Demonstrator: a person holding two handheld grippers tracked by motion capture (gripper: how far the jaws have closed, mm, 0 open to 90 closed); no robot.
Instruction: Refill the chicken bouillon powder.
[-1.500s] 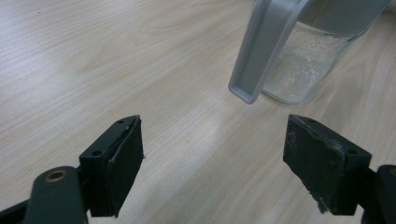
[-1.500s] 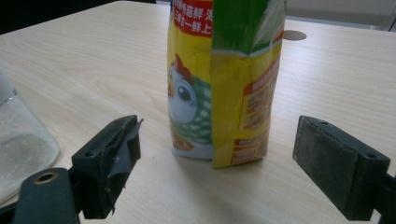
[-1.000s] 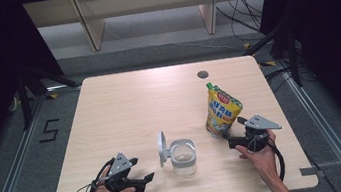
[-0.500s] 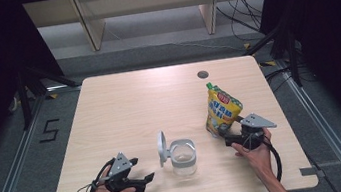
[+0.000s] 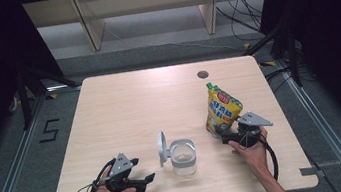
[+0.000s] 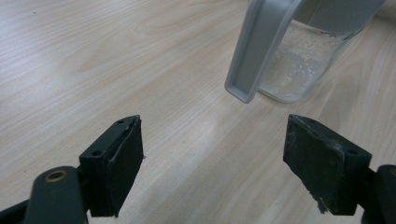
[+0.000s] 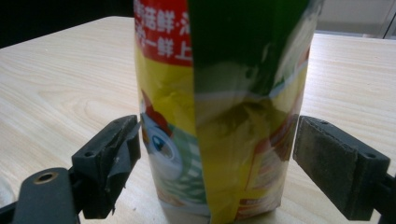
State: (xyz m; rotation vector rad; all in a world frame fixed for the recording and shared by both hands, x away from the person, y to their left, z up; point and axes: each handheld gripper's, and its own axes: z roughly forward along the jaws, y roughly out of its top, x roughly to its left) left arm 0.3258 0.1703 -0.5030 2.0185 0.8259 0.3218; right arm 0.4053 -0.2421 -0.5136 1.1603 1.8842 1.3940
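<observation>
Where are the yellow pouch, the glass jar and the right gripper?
yellow pouch (image 5: 222,110), high view, on its front.
glass jar (image 5: 184,158), high view, on its wall.
right gripper (image 7: 217,154), right gripper view, midway between its fingertips.

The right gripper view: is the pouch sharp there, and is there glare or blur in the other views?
Right gripper view: the pouch is very close and soft, its print blurred. Left gripper view: the jar and its grey lid are fairly sharp, with pale glare on the table. High view: even light on the table, dark surroundings.
</observation>
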